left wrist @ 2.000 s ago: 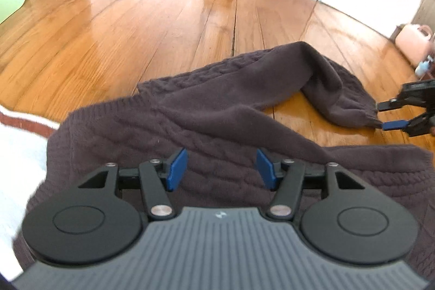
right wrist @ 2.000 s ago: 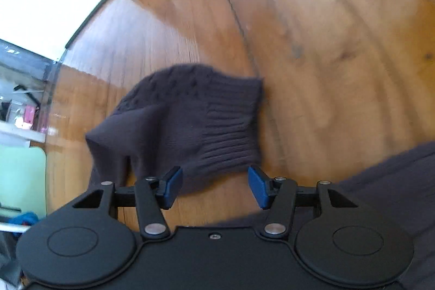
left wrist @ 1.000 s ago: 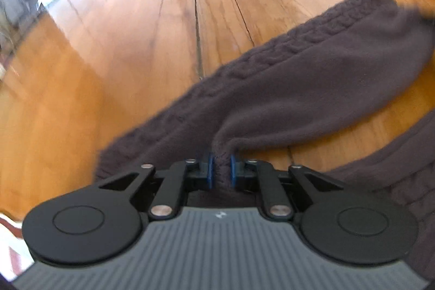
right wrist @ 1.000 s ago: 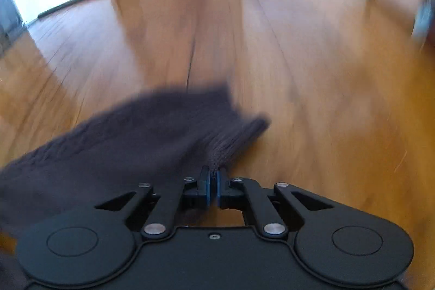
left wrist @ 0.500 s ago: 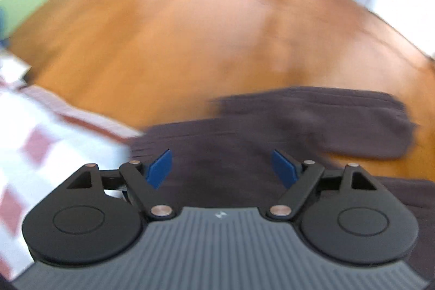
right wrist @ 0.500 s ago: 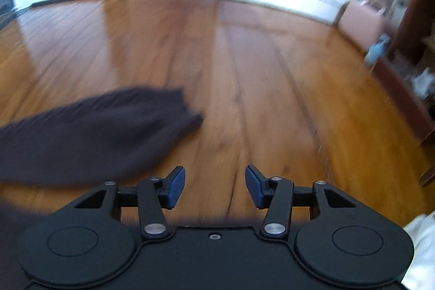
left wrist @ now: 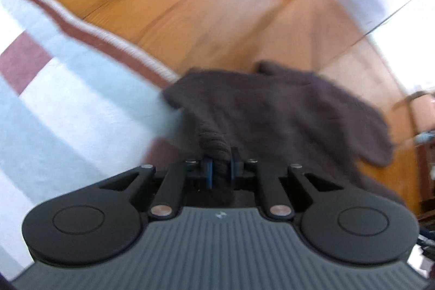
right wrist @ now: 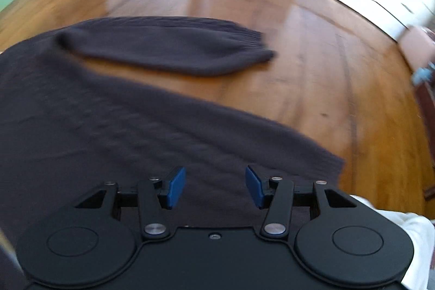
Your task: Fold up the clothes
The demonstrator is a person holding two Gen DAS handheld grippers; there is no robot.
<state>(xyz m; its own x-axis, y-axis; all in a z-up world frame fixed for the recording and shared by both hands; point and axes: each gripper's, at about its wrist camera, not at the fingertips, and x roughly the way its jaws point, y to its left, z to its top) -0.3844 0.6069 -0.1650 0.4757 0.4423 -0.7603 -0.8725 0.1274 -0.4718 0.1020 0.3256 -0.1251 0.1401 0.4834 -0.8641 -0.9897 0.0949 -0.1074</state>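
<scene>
A dark brown knitted sweater (right wrist: 89,124) lies spread on the wooden floor, one sleeve (right wrist: 174,48) stretched out to the right beyond its body. My right gripper (right wrist: 215,186) is open and empty, low over the sweater's body near its right edge. In the left wrist view my left gripper (left wrist: 220,170) is shut on a bunched fold of the sweater (left wrist: 274,110), and the cloth rises from the floor into its jaws. The view is blurred.
A white rug with red-brown checks and a striped border (left wrist: 68,78) lies left of the sweater. A white cloth (right wrist: 416,235) shows at the lower right. A pink object (right wrist: 418,42) and dark wooden furniture stand at the far right. White walls run along the back.
My left gripper, open half a second ago, has shut on a fold of the sweater near the rug. My right gripper stays open and has moved left over the sweater's body.
</scene>
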